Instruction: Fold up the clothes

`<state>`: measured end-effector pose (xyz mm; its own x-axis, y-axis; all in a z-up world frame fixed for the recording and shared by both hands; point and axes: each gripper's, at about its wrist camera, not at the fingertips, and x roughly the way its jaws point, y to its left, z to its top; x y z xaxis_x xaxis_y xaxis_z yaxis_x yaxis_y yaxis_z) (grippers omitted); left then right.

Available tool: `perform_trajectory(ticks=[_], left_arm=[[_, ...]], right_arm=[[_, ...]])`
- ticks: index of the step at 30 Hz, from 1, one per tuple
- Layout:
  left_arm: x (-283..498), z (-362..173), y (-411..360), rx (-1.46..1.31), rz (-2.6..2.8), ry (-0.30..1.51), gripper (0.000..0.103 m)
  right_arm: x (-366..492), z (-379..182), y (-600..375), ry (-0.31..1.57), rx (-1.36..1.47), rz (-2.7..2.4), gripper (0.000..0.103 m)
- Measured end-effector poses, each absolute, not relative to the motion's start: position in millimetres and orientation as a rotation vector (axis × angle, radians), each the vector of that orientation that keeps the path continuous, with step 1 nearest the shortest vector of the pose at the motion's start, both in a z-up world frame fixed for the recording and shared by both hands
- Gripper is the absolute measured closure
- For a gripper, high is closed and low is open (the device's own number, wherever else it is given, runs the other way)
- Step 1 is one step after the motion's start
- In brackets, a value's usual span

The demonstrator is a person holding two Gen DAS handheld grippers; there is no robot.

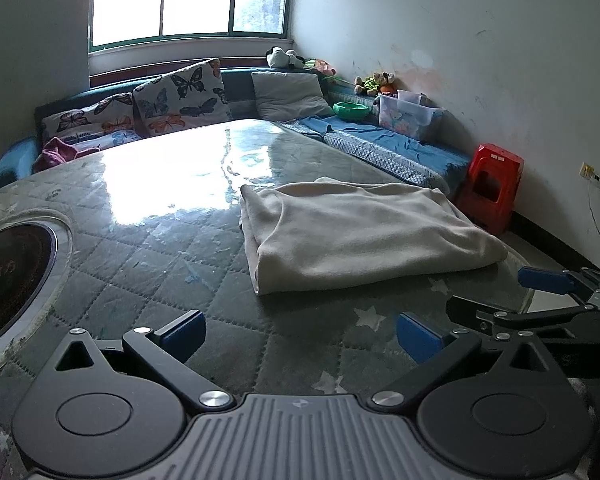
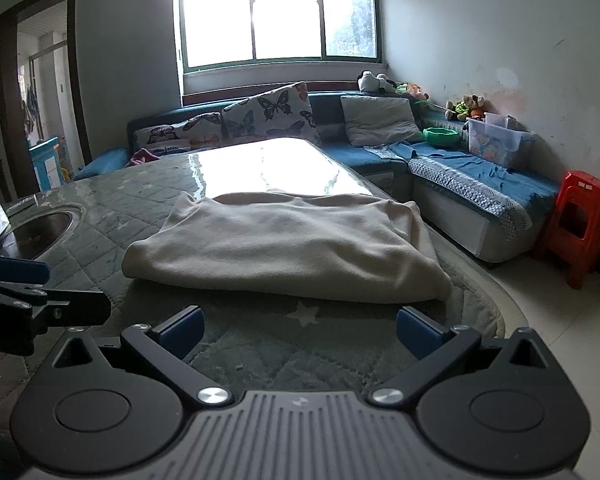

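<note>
Left gripper (image 1: 300,338) fingers spread wide, empty, low in frame. Right gripper (image 2: 300,330) likewise wide, empty. Folded cloth (image 2: 284,244) lay mid-frame on table (image 2: 140,188), untouched.

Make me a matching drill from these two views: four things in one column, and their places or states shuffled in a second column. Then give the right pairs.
Things:
1. beige garment
2. red stool
3. green bowl
4. left tongs

Places or states:
A. on the floor at the sofa's end
B. open, holding nothing
C. folded, lying on the table
D. on the blue sofa cover beside a clear plastic bin

Pairs: 1-C, 2-A, 3-D, 4-B
</note>
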<state>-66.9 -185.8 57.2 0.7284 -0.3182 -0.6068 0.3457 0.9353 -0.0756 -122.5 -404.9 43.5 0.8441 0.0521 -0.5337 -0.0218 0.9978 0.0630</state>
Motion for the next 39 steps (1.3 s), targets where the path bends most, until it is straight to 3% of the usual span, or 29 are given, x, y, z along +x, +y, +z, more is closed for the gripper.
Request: perform_trajectory(ticks=[39], left_arm=[[-5.0,49.2,-202.8,0.071,-0.389,0.737,0.0]], right_arm=[[-63.4,34.7,-414.0,0.625,0.078,0.016,0.0]])
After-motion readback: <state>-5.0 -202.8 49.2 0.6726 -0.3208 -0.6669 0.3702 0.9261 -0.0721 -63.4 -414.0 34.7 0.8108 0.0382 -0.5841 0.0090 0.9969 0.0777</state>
